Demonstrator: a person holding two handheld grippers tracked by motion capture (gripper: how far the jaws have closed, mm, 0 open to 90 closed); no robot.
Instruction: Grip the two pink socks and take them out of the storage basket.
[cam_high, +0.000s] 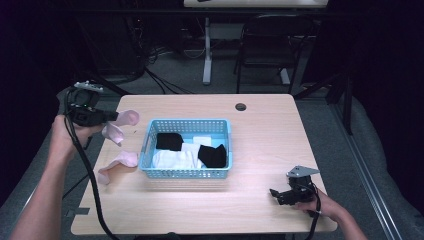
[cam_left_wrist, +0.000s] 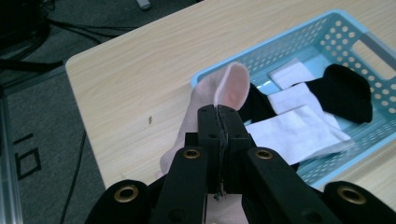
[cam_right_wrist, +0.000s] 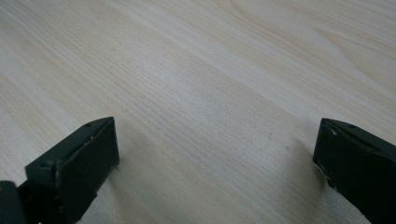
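Observation:
My left gripper (cam_high: 114, 117) is raised over the table's left edge and shut on a pink sock (cam_high: 128, 118), which droops below the jaws. In the left gripper view the closed jaws (cam_left_wrist: 219, 119) pinch that pink sock (cam_left_wrist: 229, 86), its toe sticking up past them. A second pink sock (cam_high: 120, 161) lies flat on the table left of the blue basket (cam_high: 150, 131). The basket (cam_left_wrist: 327, 37) holds white socks (cam_left_wrist: 299, 133) and black socks (cam_left_wrist: 348, 93). My right gripper (cam_high: 276, 195) rests low near the table's front right, open, with bare wood between its jaws (cam_right_wrist: 215, 154).
The wooden table (cam_high: 260, 130) has a round cable hole (cam_high: 241, 107) at the back. A black chair (cam_high: 272, 45) and a white table leg (cam_high: 207, 50) stand beyond the far edge. Cables trail from both grippers toward the front.

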